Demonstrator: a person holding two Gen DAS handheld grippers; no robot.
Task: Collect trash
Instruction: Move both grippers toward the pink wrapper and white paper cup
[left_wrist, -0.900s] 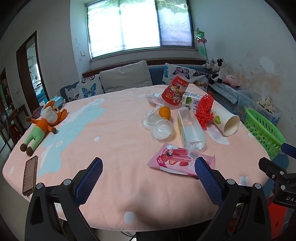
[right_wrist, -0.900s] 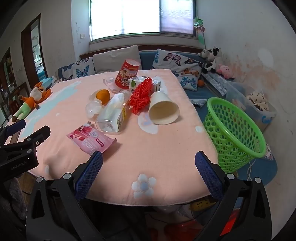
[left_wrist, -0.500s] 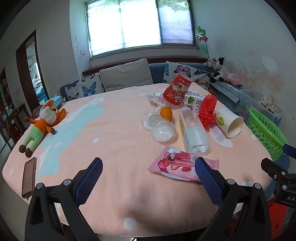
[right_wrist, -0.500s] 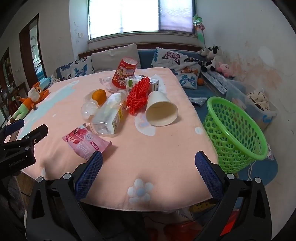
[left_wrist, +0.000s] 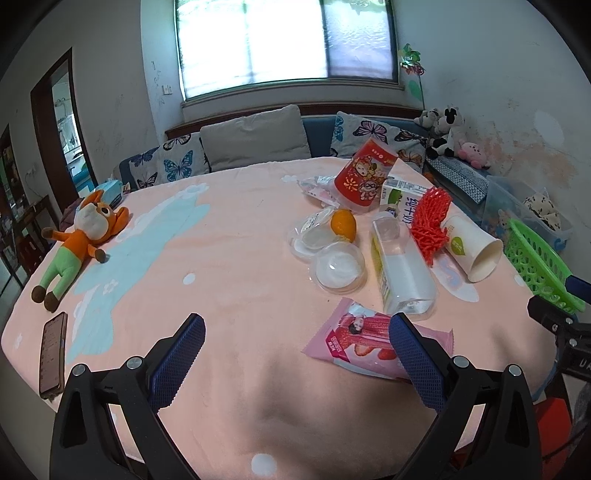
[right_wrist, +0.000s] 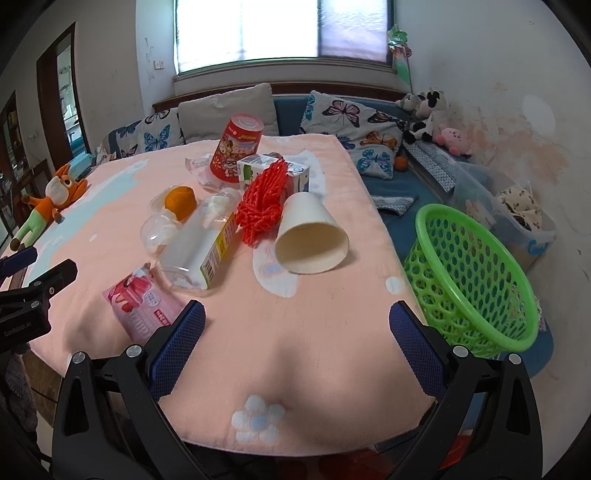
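Trash lies on the pink table cloth (left_wrist: 229, 258): a pink snack wrapper (left_wrist: 364, 338) (right_wrist: 142, 304), a clear plastic bottle (left_wrist: 402, 269) (right_wrist: 199, 247), a tipped white paper cup (left_wrist: 472, 247) (right_wrist: 310, 236), red foam netting (left_wrist: 428, 225) (right_wrist: 262, 201), a milk carton (left_wrist: 400, 203), a red cup (left_wrist: 365, 177) (right_wrist: 236, 151), clear lids (left_wrist: 338, 267) and an orange (left_wrist: 343, 223). A green basket (right_wrist: 476, 273) (left_wrist: 537, 262) stands right of the table. My left gripper (left_wrist: 295, 354) is open, just short of the wrapper. My right gripper (right_wrist: 295, 343) is open, in front of the paper cup.
A plush toy (left_wrist: 81, 240) and a phone (left_wrist: 53, 352) lie at the table's left side. A sofa with butterfly cushions (left_wrist: 255, 140) runs behind the table. Storage boxes (right_wrist: 517, 214) and soft toys (right_wrist: 424, 114) sit along the right wall.
Both grippers have moved forward over the table, closer to the trash. Their jaws stay open and nothing was taken hold of.
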